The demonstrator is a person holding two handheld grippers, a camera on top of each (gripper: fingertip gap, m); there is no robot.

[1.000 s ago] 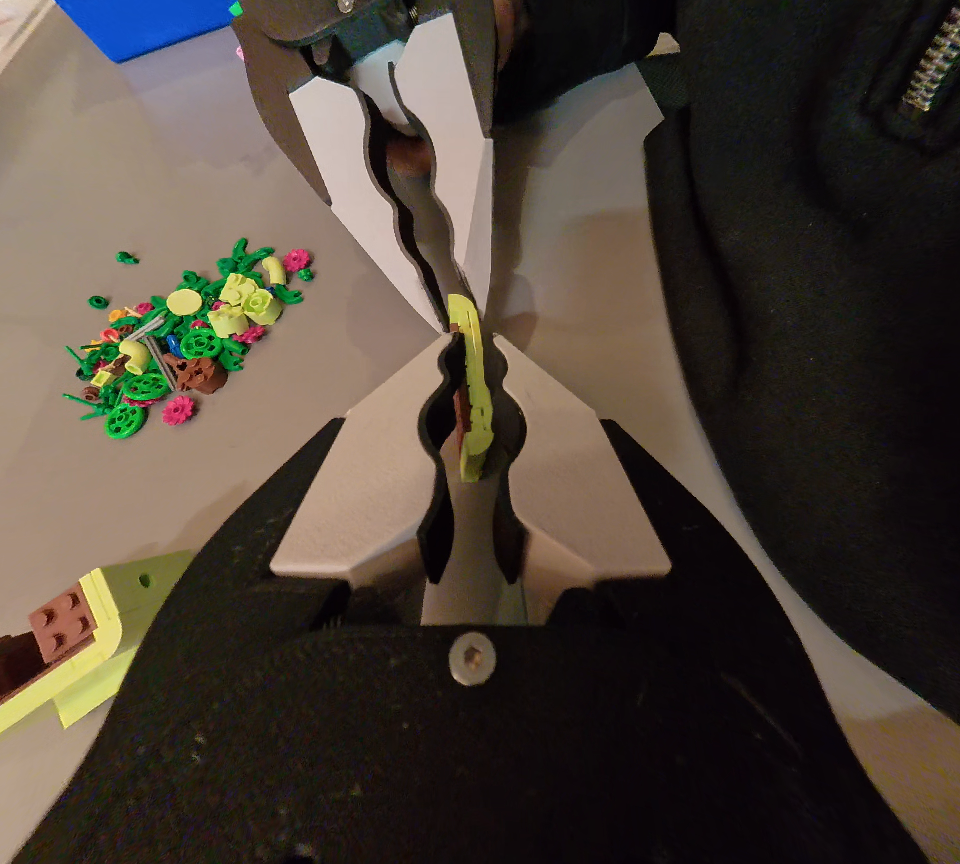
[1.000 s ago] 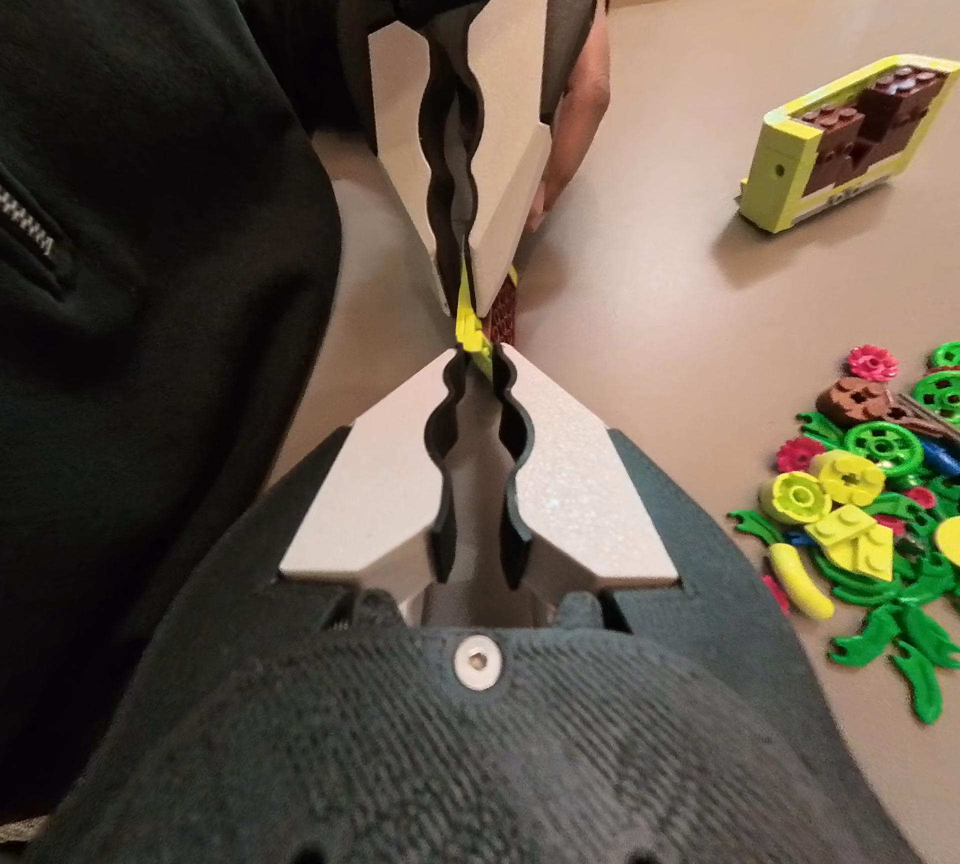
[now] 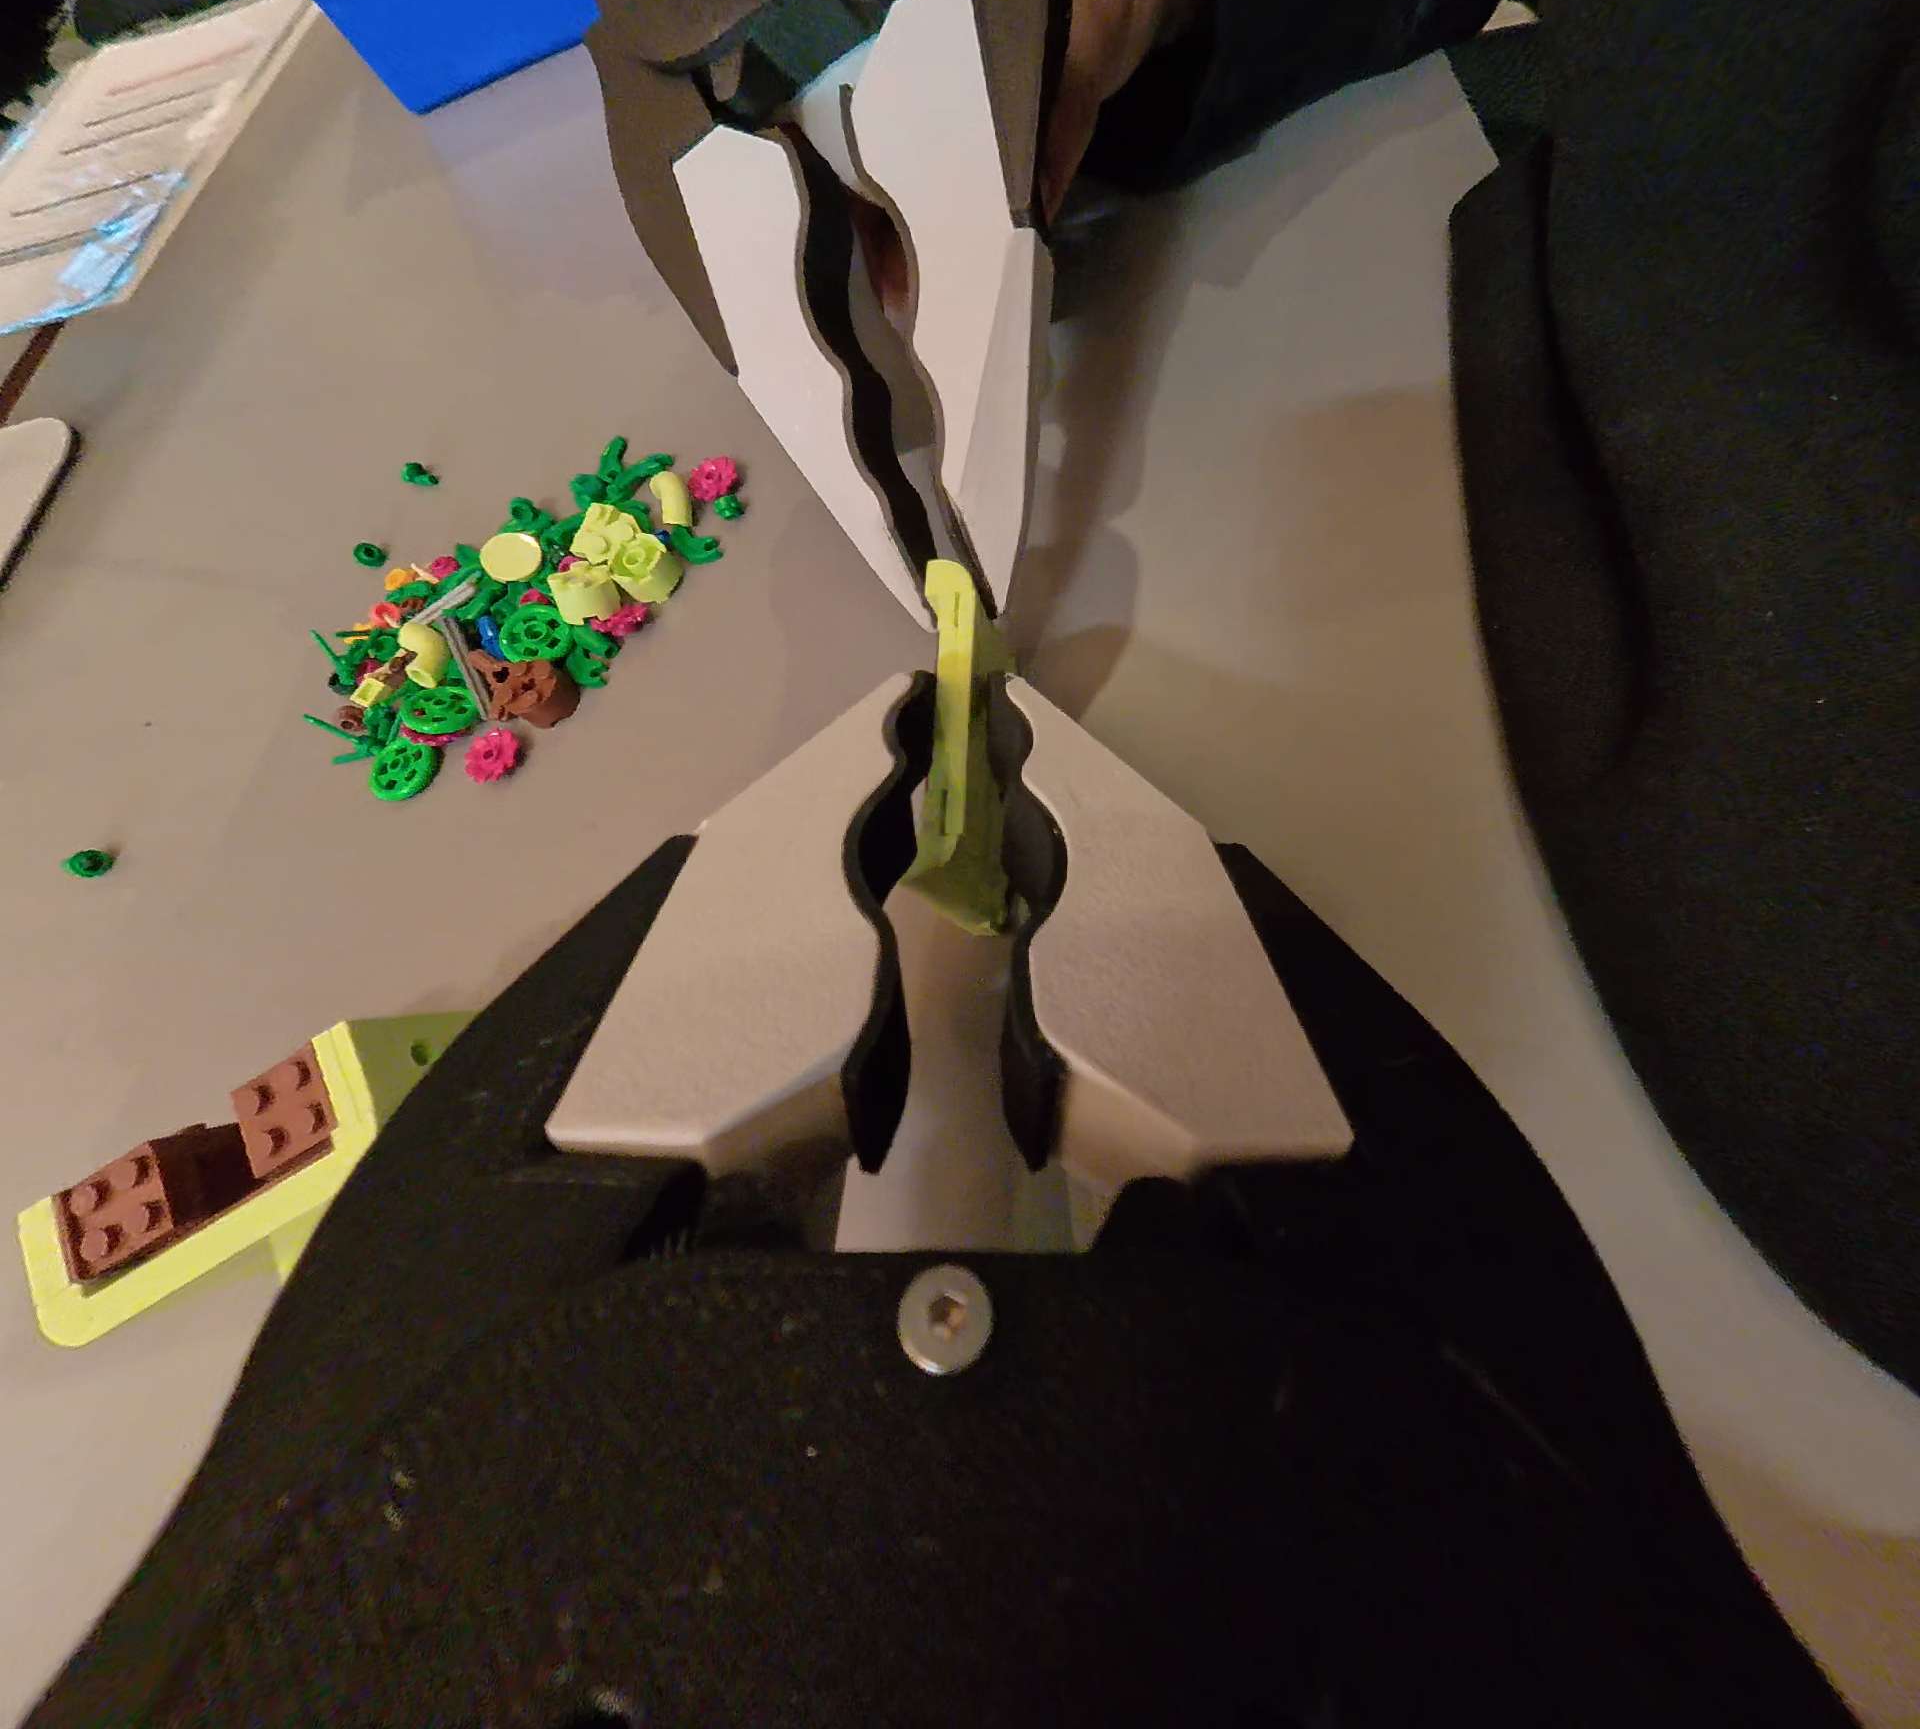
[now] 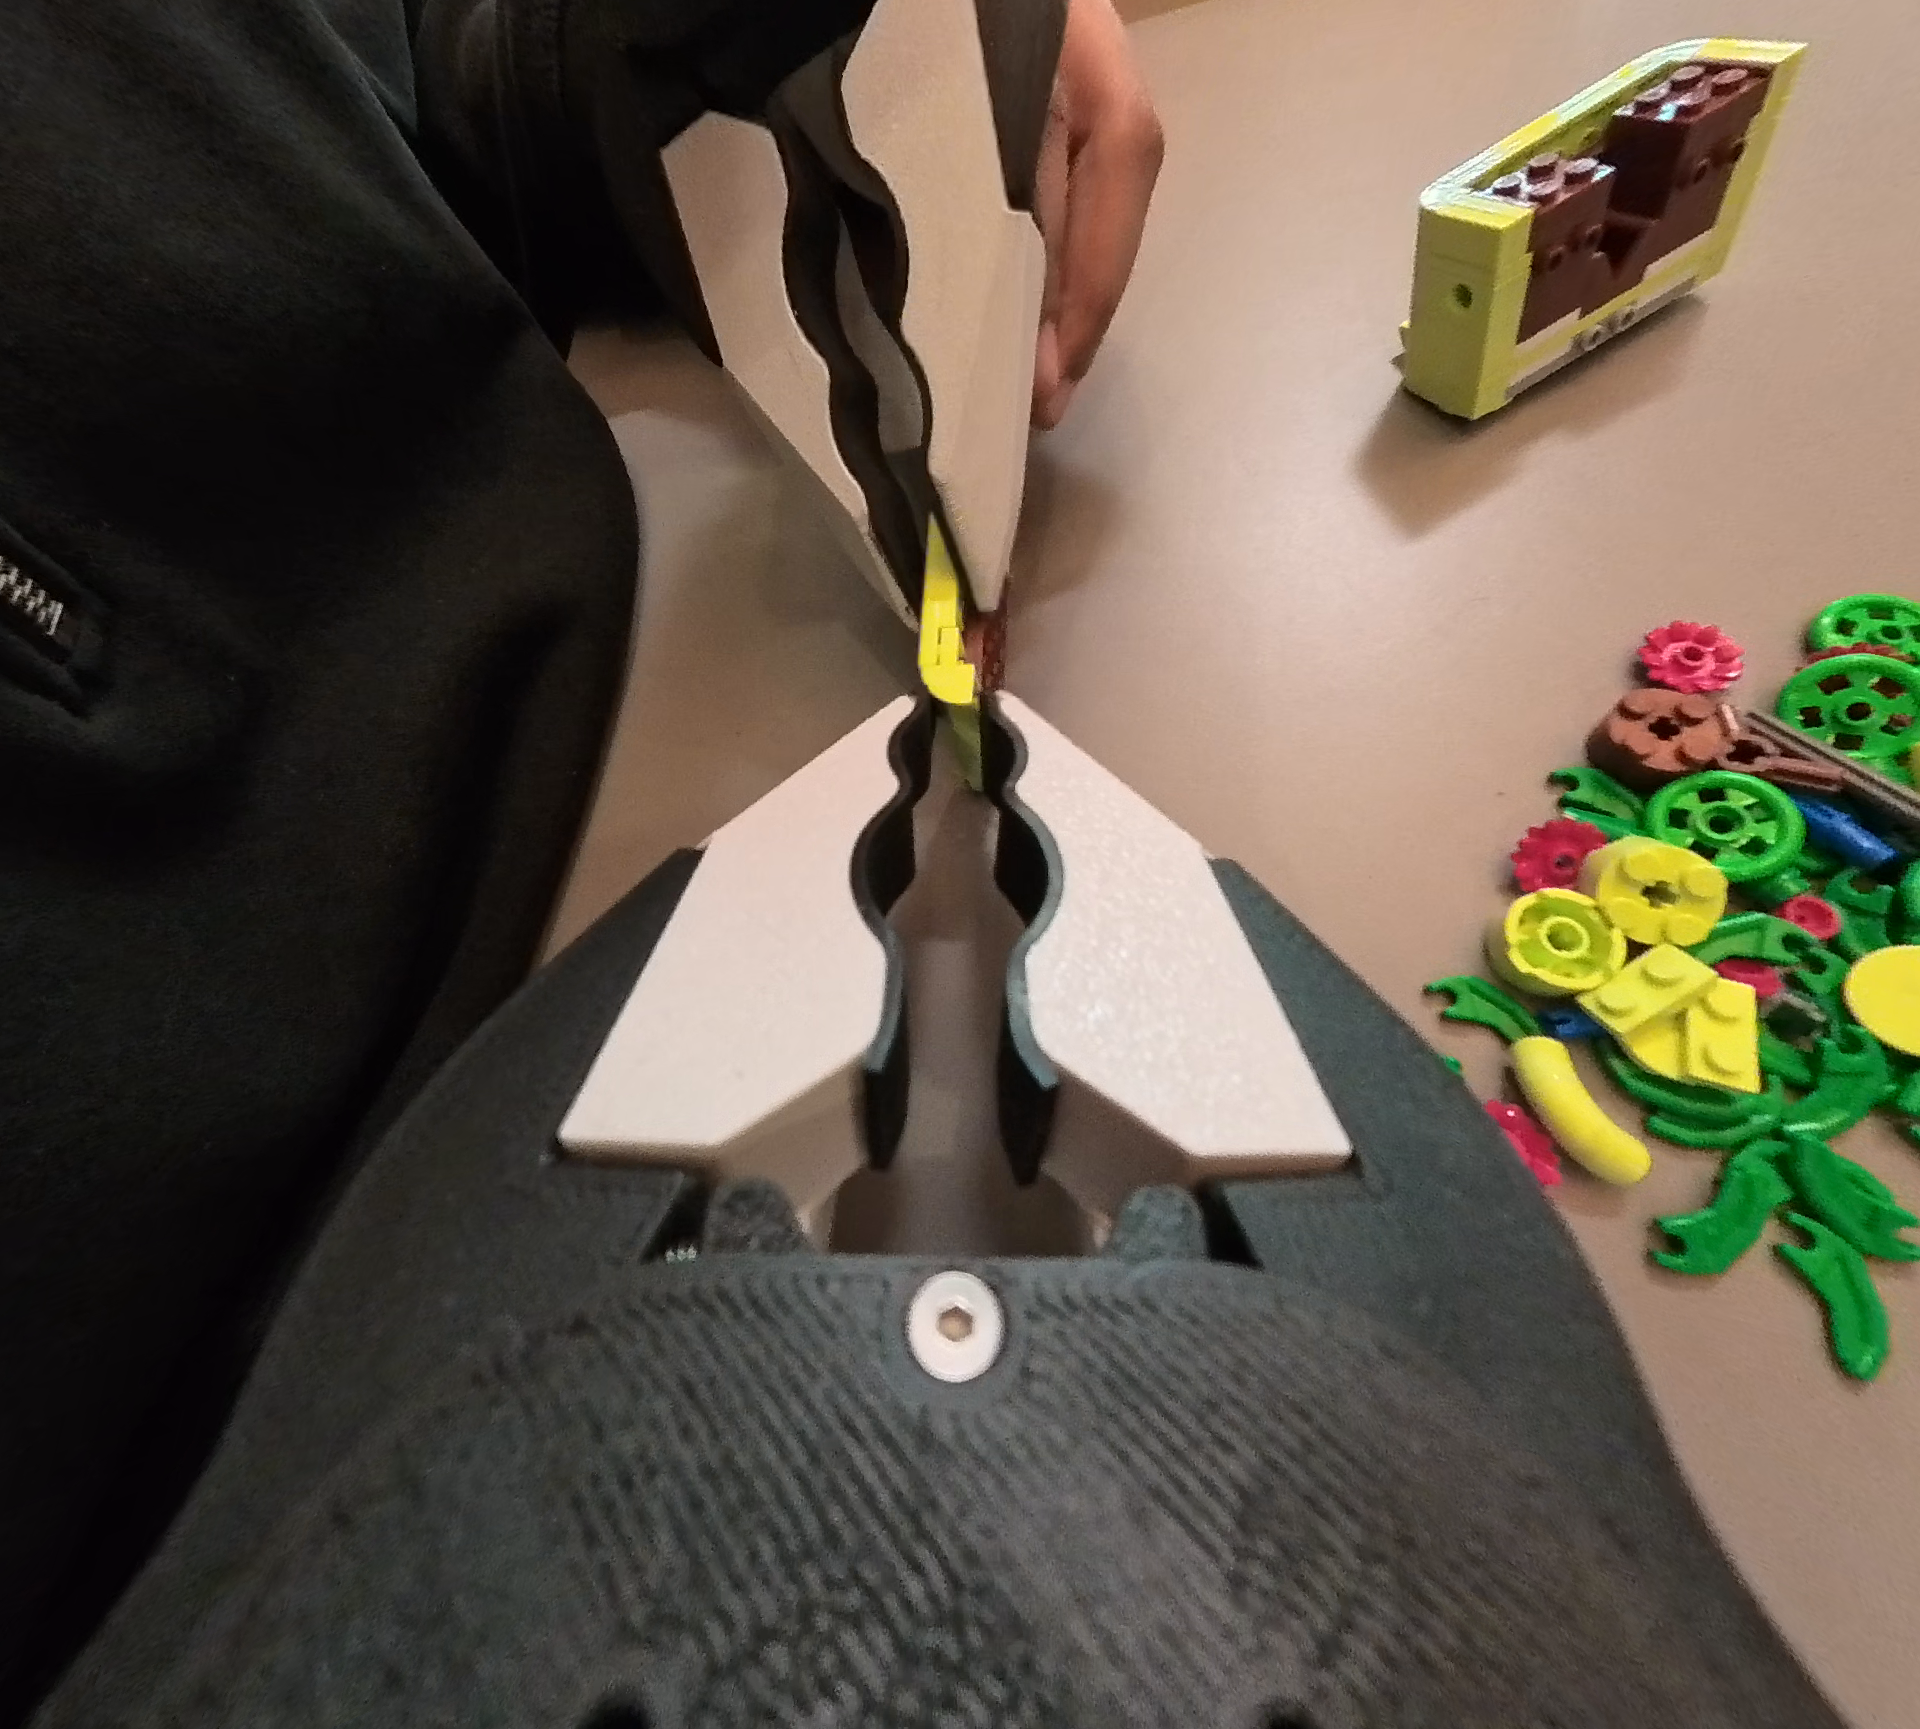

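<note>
Grippers both pinch the lime-green plate piece tip to tip beside the loose brick pile; since a second ago I see it twisted slightly, the left gripper and right gripper staying clamped.

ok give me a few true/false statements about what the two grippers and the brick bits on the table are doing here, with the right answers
1. Both the left gripper and the right gripper grip the same lime-green piece. True.
2. The loose pile of small parts is mostly blue. False: mostly green, with lime, pink and brown bits.
3. A lime frame holding brown bricks stands on the table, apart from both grippers. True.
4. The held piece lies flat on the table. False: it is held on edge between the opposed fingertips.
</note>
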